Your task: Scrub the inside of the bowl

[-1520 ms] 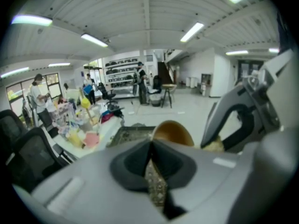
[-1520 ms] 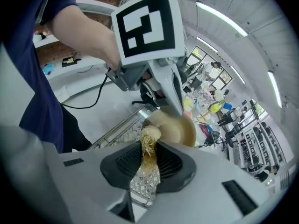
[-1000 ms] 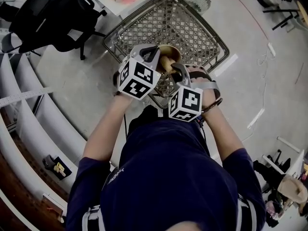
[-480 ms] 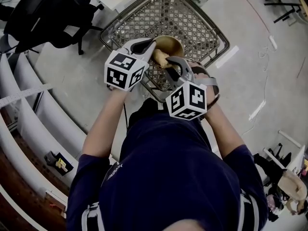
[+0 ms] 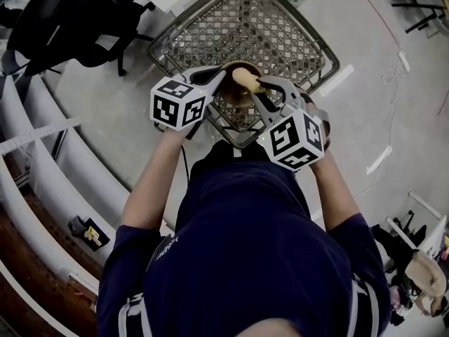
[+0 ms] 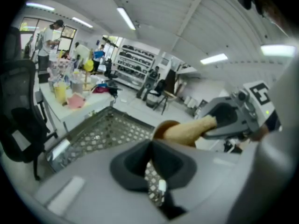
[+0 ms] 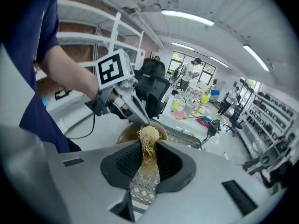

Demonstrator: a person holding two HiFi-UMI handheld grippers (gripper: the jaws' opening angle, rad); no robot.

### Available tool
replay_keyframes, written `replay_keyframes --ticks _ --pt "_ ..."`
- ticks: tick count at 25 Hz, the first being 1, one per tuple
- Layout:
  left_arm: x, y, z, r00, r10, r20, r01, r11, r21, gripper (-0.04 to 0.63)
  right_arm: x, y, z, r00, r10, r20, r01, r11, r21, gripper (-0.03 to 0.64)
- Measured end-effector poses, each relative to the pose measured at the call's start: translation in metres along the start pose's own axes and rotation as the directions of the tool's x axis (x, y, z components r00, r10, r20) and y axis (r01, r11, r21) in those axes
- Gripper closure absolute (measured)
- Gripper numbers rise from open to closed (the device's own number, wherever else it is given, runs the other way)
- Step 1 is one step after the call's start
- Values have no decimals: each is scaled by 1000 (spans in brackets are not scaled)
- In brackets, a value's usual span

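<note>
A brown bowl [image 5: 233, 98] hangs over a wire mesh basket [image 5: 247, 28]. My left gripper [image 5: 220, 77] is shut on its left rim, and the right gripper view shows those fingers [image 7: 134, 112] pinching the bowl [image 7: 126, 135]. My right gripper [image 5: 264, 90] is shut on a tan fibrous scrubber [image 5: 245, 78], which lies at the bowl's far rim. In the right gripper view the scrubber [image 7: 148, 138] sticks out between my jaws, over the bowl's opening. From the left gripper view the bowl [image 6: 164, 125], the scrubber [image 6: 187, 129] and the right gripper [image 6: 220, 123] show beyond my shut jaws.
A black office chair [image 5: 91, 16] stands to the left of the basket. White shelving [image 5: 38, 167] runs along the left side. A table with cups and pink items [image 6: 70, 99] is beyond the basket. People stand in the background. Grey floor lies to the right.
My right gripper has swung to the right and the scrubber has moved from the bowl's near side to its far rim. The bowl has dropped a little nearer to me.
</note>
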State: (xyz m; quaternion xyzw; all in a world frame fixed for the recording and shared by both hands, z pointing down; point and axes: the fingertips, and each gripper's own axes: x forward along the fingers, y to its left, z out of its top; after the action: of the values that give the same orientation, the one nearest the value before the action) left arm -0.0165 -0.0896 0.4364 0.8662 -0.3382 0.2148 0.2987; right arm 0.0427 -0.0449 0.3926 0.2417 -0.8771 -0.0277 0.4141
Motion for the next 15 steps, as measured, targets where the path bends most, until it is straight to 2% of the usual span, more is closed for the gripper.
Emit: replay_keyframes --ticks 5,9,15 --pt "-5 15 -4 1000 -1 9 1 996 -85 584 -18 -20 10 987 24 156 -53 981 188 546" --pt "-5 20 -8 1000 -6 24 9 990 -143 584 -23 -35 2 983 13 186 -62 964 260 549" --pt "-2 28 -23 1000 3 -1 -3 980 -198 583 -25 -42 -14 975 23 222 -106 923 371 549"
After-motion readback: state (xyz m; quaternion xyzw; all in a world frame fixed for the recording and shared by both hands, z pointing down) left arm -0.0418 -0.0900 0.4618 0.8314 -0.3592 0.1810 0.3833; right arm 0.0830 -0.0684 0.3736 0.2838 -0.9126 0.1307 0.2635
